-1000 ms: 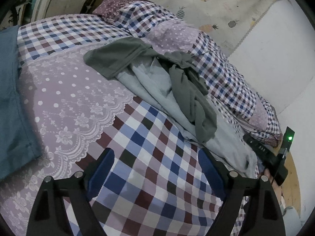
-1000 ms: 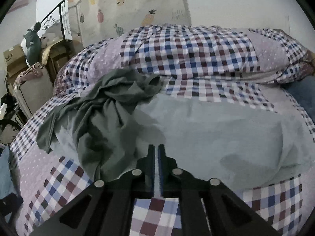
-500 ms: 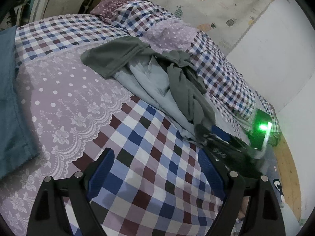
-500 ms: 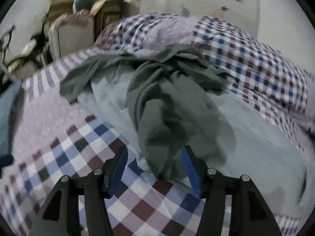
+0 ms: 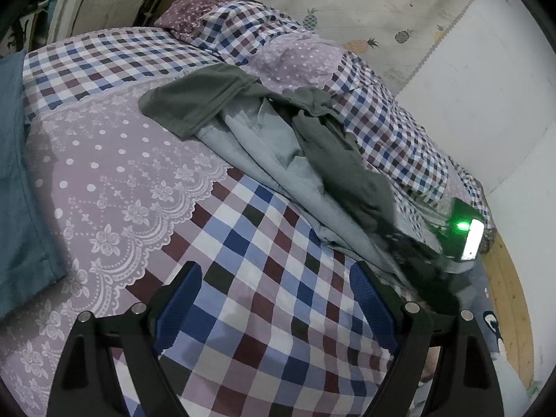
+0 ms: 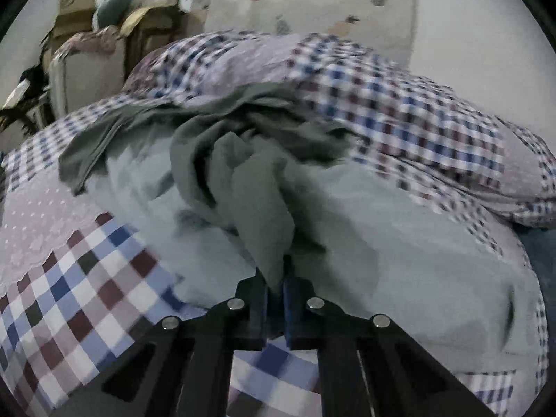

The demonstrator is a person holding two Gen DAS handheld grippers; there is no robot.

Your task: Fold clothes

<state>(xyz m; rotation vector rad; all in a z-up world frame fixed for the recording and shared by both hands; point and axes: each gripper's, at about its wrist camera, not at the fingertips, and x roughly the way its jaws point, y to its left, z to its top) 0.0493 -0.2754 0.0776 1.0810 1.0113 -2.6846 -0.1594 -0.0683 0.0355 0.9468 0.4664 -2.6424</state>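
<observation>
The bed [image 5: 104, 160], under a patchwork cover of checks and lilac lace, fills both views. Across its middle in the left wrist view lies a pale grey garment [image 5: 264, 160], spread fairly flat. A dark olive-green garment [image 5: 333, 153] sprawls crumpled over it, one end reaching toward the upper left of the frame, the other trailing to the lower right. A teal cloth [image 5: 17, 173] lies along the left edge.

The right gripper [image 6: 276, 286], whose fingers stood apart around the olive garment's near edge half a second ago, is now clamped on that edge at the lower centre of its frame; motion blur suggests it is travelling. The left gripper [image 5: 274, 299], fingers wide apart, has stayed low in its frame over bare checks, holding nothing.

So the olive garment is gripped, probably to be pulled off the grey one; neither is folded.
</observation>
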